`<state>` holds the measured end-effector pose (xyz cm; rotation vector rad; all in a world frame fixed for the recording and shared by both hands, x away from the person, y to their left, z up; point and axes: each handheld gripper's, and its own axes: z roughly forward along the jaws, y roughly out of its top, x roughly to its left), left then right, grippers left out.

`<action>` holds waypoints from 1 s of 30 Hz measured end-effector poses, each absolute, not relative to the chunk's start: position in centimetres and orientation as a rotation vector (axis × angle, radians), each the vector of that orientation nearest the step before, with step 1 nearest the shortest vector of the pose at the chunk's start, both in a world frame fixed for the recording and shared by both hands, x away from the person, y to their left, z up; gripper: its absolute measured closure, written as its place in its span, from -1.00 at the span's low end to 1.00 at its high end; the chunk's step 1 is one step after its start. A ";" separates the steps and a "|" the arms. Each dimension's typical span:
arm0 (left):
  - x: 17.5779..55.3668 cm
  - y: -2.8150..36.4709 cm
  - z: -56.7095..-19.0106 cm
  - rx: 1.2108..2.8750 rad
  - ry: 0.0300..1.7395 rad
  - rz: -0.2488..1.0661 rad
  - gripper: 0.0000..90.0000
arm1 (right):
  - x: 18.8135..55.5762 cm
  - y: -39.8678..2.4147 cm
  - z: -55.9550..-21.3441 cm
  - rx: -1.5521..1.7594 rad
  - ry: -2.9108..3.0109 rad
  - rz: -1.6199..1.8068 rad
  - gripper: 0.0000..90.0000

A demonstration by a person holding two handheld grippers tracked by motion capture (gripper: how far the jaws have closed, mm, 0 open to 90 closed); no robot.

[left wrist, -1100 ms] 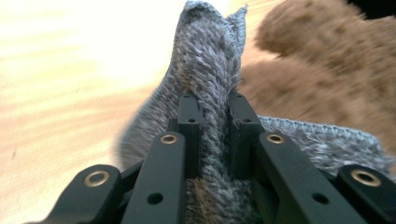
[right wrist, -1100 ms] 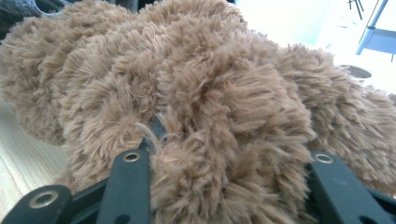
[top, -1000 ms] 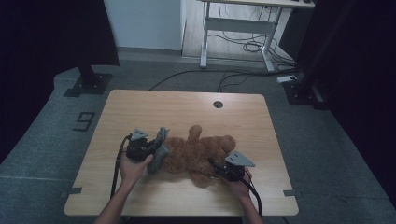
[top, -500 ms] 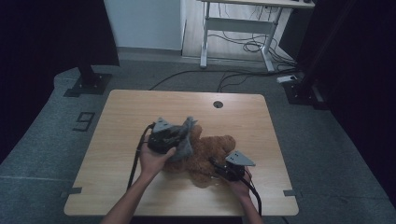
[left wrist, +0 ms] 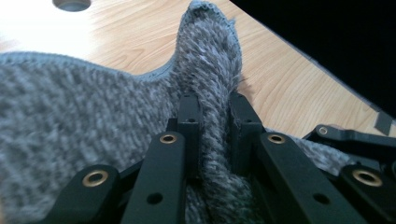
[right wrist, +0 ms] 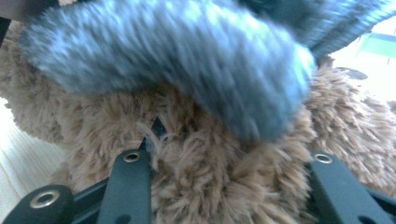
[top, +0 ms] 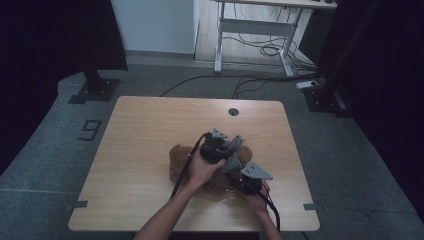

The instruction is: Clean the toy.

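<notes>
Wooden table [top: 150, 130], left gripper [left wrist: 212, 116] clamped on grey knitted cloth [left wrist: 70, 116] above brown teddy bear [right wrist: 210, 186], right gripper [right wrist: 224, 177] gripping the bear's fur.

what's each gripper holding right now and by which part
The left gripper is shut on a fold of the grey knitted cloth, near its edge. The right gripper clamps the brown plush toy by its furry body.
</notes>
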<state>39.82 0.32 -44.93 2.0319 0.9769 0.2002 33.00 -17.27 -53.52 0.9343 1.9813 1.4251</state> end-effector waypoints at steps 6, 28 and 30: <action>39.6 5.2 -45.2 2.010 1.068 0.239 0.74 | 33.0 -17.3 -53.5 0.932 1.977 1.428 0.21; 36.1 19.8 -50.2 1.835 1.290 0.170 0.72 | 33.1 -17.5 -53.6 0.968 1.972 1.466 0.21; 36.2 19.5 -51.0 1.812 1.303 0.109 0.72 | 33.2 -17.5 -53.6 0.973 1.970 1.477 0.22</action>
